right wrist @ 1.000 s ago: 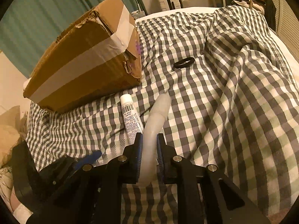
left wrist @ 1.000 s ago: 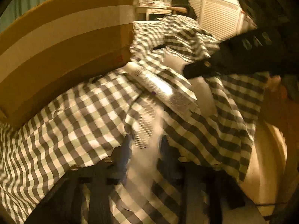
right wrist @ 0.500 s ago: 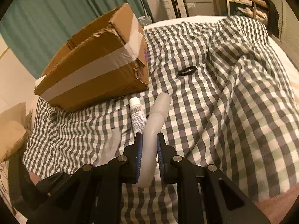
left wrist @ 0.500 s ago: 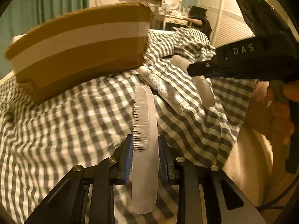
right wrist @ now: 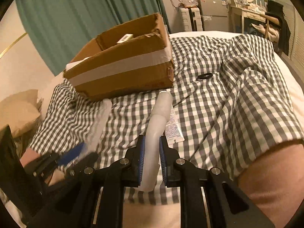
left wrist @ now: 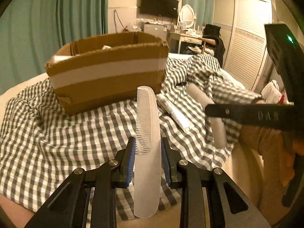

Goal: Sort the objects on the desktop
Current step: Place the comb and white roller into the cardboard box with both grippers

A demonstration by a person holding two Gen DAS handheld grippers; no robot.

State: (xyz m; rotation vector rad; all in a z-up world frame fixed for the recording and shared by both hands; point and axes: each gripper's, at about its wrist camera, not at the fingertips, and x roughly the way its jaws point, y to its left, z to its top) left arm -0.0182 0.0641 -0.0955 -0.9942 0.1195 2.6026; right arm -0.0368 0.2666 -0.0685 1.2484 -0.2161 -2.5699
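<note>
A: Comb (left wrist: 147,133) clamped in left gripper (left wrist: 148,152), above the bed's checked blanket (left wrist: 57,133).
B: Right gripper (right wrist: 151,152) pinches white curved tube (right wrist: 155,133). Cardboard box (right wrist: 121,72) near; teal curtains (left wrist: 47,28) behind.

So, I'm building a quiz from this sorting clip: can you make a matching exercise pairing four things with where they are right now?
Things:
1. comb
2. curved white tube
3. black ring
4. cardboard box

Places:
A. lying alone on the checked cloth
B. clamped in the right hand-held gripper
C. standing open-topped on the cloth
D. clamped in the left hand-held gripper

Pairs: 1-D, 2-B, 3-A, 4-C
</note>
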